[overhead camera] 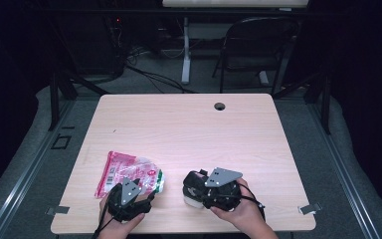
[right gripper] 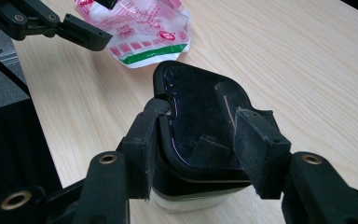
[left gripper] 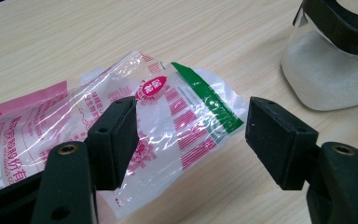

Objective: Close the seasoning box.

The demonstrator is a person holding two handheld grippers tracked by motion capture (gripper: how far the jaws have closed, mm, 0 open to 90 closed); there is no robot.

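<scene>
A clear plastic bag (overhead camera: 129,175) with pink print and a green edge strip lies flat near the front left of the table (overhead camera: 189,129). Its printed end lies under the left tool (left gripper: 191,135), whose jaws stand wide apart, one on each side of the bag's green-edged corner; the pads do not press on it. In the high view the left tool (overhead camera: 134,191) sits over the bag's near end, held by the person's left hand (overhead camera: 122,226) at the table's front edge.

Just right of the bag stands a clear jar (left gripper: 326,74) with a black lid (right gripper: 200,112), white contents showing through its wall. The right tool (right gripper: 198,144) is set around the jar's top: the left pad touches the lid's rim, while the right pad stands over the lid's edge, and contact there cannot be told for certain. In the high view the right tool (overhead camera: 201,189) covers the jar, held by the right hand (overhead camera: 243,211).

Bag and jar lie near each other but apart. A round cable hole (overhead camera: 220,106) marks the table's far edge.
</scene>
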